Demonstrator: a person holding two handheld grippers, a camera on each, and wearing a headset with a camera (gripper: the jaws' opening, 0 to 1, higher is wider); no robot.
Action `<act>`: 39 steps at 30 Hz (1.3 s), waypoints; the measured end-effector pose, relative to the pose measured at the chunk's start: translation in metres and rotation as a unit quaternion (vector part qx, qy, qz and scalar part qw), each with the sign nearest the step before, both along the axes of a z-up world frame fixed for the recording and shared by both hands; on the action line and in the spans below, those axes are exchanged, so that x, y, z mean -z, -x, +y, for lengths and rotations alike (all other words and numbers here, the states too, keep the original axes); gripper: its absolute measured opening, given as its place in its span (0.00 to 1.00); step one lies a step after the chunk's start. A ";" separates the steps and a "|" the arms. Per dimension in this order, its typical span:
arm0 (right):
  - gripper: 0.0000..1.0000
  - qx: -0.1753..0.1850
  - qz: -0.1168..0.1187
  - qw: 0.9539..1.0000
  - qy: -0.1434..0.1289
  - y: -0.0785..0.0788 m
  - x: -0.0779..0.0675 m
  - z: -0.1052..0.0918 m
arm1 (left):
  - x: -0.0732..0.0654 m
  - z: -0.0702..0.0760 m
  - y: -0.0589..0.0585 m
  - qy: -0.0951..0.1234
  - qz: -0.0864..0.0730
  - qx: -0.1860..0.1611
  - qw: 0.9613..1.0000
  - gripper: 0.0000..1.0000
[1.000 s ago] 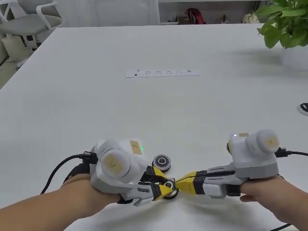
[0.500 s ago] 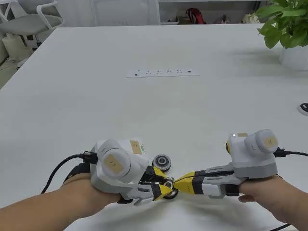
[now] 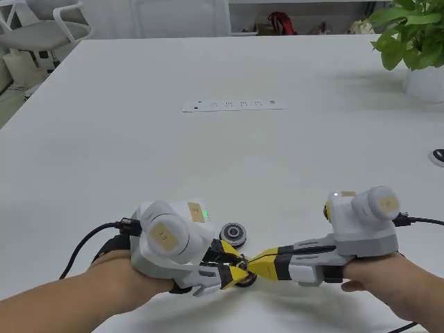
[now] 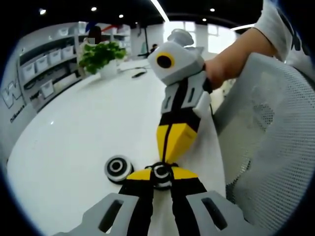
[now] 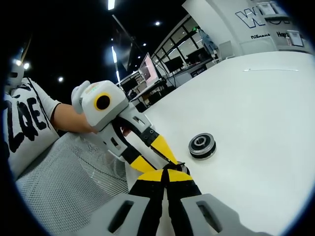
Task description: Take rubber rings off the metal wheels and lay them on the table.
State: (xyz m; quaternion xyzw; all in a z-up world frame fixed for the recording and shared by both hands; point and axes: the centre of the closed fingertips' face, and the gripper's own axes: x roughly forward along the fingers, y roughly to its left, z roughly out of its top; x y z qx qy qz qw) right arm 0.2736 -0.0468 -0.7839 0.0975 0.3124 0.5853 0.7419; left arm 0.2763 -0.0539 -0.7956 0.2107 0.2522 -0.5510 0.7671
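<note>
**Item 1, held wheel** (image 4: 160, 172). It sits between the tips of the left claw (image 4: 161, 175), which is clenched on it from both sides, low over the table (image 3: 277, 159). Its hub faces up toward the claw's camera, so we judge its axle roughly upright. It is a round disc and has no long axis. A black band shows around the hub, and we take it for the rubber ring, not yet removed.

**Item 2, right claw** (image 5: 167, 177). It meets the left claw tip to tip from the opposite side. Its jaws are drawn together and its point rests at the rim of the held wheel. We cannot tell whether it has any rubber nipped.

**Item 3, second wheel** (image 3: 233, 234). It lies flat on the table just beyond both claw tips, clear of them, with its axle upright. Its black ring is in place.

**Progress.** We judge the task to be at an early stage. 2 wheels appear to carry their rings, and we count 0 rings laid out near the claws. The step in hand looks like peeling the 1st ring. After that comes laying it down, then the 2nd wheel.
</note>
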 end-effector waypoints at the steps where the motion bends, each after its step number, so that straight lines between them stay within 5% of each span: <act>1: 0.00 0.001 0.000 1.000 -0.002 0.000 -0.001 0.000 | 0.000 0.000 0.000 0.000 0.000 0.000 1.000 0.13; 39: 0.00 0.014 0.026 0.999 -0.030 -0.001 -0.007 0.000 | 0.000 0.000 0.000 0.003 -0.002 0.003 1.000 0.13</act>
